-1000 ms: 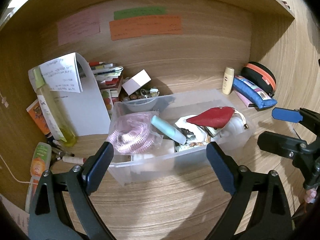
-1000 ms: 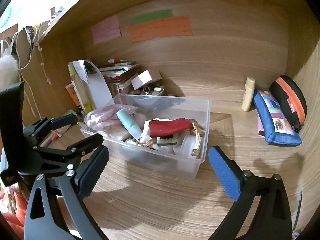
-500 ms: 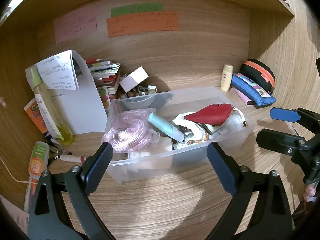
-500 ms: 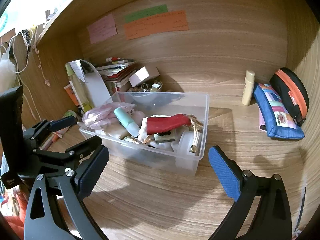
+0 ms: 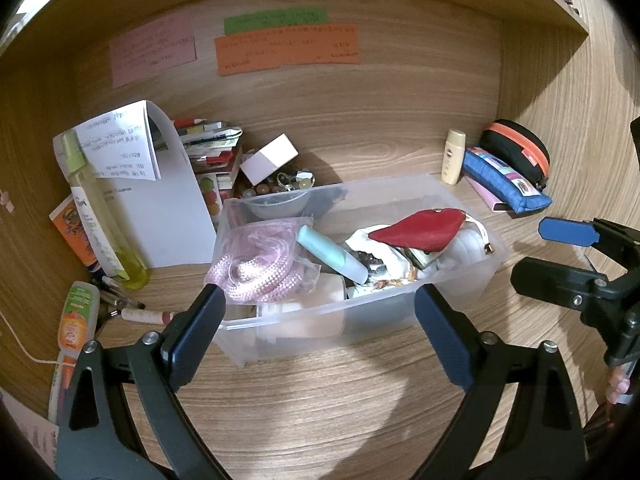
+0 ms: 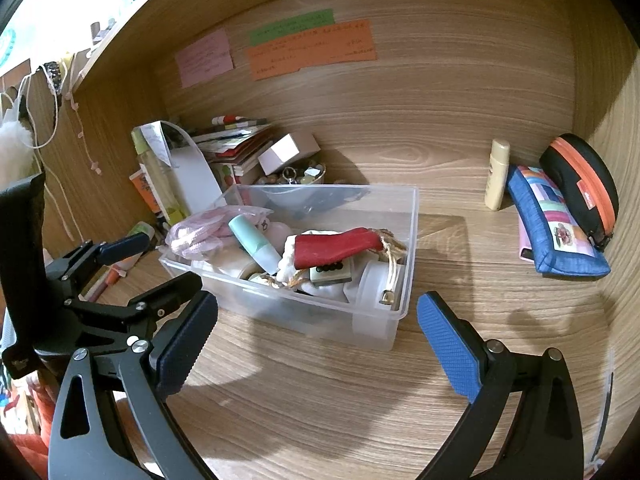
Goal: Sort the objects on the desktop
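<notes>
A clear plastic bin [image 5: 472, 200] [image 6: 404, 312] sits mid-desk, filled with a pink rope in a bag [image 5: 256, 268] [image 6: 200, 236], a mint tube [image 5: 332, 254] [image 6: 256, 246], a red pouch [image 5: 420, 228] [image 6: 336, 246] and other small items. My left gripper [image 5: 324, 336] stands open just in front of the bin, nothing between its fingers. My right gripper [image 6: 320, 344] is open too, hovering before the bin's near right corner; it also appears at the right of the left wrist view [image 5: 560, 256].
A spray bottle [image 5: 100, 216], folded paper [image 5: 132, 148], stacked books [image 5: 212, 148] and a white box [image 5: 268, 158] crowd the back left. A cream bottle [image 6: 498, 174], blue pouch [image 6: 556, 224] and black-orange case [image 6: 584, 184] sit at right. Tubes and pens [image 5: 76, 316] lie at left.
Both grippers have drawn back and lifted a little from the bin, staying open. Nothing was taken or moved.
</notes>
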{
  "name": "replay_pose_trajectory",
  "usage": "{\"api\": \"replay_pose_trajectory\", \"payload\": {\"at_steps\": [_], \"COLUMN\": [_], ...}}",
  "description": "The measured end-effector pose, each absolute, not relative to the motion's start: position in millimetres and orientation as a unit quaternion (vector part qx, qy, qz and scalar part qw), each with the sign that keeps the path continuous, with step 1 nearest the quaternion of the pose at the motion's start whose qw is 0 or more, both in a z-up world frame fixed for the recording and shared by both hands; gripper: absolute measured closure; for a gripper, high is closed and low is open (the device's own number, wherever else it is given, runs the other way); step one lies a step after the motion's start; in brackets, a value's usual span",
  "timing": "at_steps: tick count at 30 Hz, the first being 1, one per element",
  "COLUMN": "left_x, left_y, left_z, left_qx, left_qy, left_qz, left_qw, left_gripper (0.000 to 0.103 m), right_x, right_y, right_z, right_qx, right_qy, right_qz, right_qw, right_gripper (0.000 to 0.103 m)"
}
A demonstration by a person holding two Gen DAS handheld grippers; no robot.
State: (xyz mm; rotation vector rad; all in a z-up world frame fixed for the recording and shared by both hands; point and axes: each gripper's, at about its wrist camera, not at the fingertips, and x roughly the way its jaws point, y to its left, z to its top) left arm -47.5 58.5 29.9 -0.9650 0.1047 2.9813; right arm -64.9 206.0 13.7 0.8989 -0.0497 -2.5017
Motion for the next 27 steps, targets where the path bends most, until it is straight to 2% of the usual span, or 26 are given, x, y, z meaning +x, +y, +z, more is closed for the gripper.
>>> {"api": "replay_pose_trajectory", "payload": {"at_steps": [18,27], "left_x": [-50.3,-50.6], "left_y": [53.0,37.4], "left_z": [24.5,25.4], "left_qx": [-0.321,-0.317], "left_qy": [0.018,-0.014], "left_qz": [0.947,0.948], "left_qw": [0.000,-0.014], "left_gripper": [0.006,0.006], "right_x": [-65.5,-67.9], "right_y": [201.3,203.6], "right_z": [12.8,10.2], "right_qx": [0.331,0.336], "right_qy": [-0.015,-0.015], "right_qz": [-0.912,-0.911], "right_qw": [0.241,0.240], "right_gripper": [0.003,0.003]}}
